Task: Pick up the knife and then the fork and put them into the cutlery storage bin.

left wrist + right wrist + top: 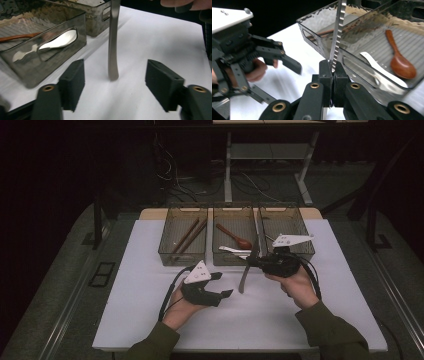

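My right gripper [253, 262] is shut on a metal knife [246, 272], gripping it at mid-length. The serrated blade [337, 32] rises out of the shut jaws [332, 75] toward the bins. The handle end [113, 50] points down at the white table top. My left gripper [225, 284] stands open just left of that handle end. In the left gripper view the handle tip hangs between the wide-apart pads [75, 81] without touching them. One black finger [289, 61] of the left gripper shows in the right gripper view.
Three smoky clear bins stand in a row at the back of the white table [150, 320]. The left bin [172, 232] holds brown chopsticks [189, 236]. The middle bin [232, 210] holds a wooden spoon [235, 236] and a white spoon [235, 250]. The right bin [280, 209] sits behind my right gripper.
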Available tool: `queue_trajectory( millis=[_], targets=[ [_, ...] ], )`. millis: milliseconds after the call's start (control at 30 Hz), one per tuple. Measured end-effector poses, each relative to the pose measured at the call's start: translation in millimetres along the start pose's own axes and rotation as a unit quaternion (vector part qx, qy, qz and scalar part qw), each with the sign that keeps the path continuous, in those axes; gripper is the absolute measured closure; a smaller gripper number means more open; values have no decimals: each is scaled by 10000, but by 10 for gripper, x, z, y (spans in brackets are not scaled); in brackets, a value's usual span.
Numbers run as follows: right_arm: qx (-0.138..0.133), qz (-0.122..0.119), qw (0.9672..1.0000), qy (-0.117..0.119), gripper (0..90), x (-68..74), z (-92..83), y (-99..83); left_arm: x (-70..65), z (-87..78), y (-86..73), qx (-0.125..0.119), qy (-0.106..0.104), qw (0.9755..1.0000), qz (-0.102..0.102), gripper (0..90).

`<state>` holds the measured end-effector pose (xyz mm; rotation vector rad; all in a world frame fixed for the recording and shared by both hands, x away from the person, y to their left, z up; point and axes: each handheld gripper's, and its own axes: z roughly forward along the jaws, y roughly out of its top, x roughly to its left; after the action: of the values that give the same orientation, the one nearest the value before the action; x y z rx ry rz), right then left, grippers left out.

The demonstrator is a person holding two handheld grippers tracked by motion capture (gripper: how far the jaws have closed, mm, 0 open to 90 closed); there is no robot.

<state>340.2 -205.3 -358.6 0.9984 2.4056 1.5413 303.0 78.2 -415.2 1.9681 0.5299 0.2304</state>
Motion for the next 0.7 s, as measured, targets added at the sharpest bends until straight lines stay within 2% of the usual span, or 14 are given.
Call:
queue_trajectory(
  millis=[200,367,433,700],
  targets=[
    [177,-80,9995,-268,878,-83,-105,37,20,-91,-52,68,-5,10000,-38,201],
    [249,-163,9981,-547,878,-160,-211,50,41,-194,-152,119,19,9997,-207,129],
    [240,-143,9978,-597,878,-198,-260,47,53,-247,-196,175,65,9997,-183,108],
    [232,-82,9964,-811,878,-353,-419,108,110,-490,-402,194,62,9989,-412,15]
  ],
)
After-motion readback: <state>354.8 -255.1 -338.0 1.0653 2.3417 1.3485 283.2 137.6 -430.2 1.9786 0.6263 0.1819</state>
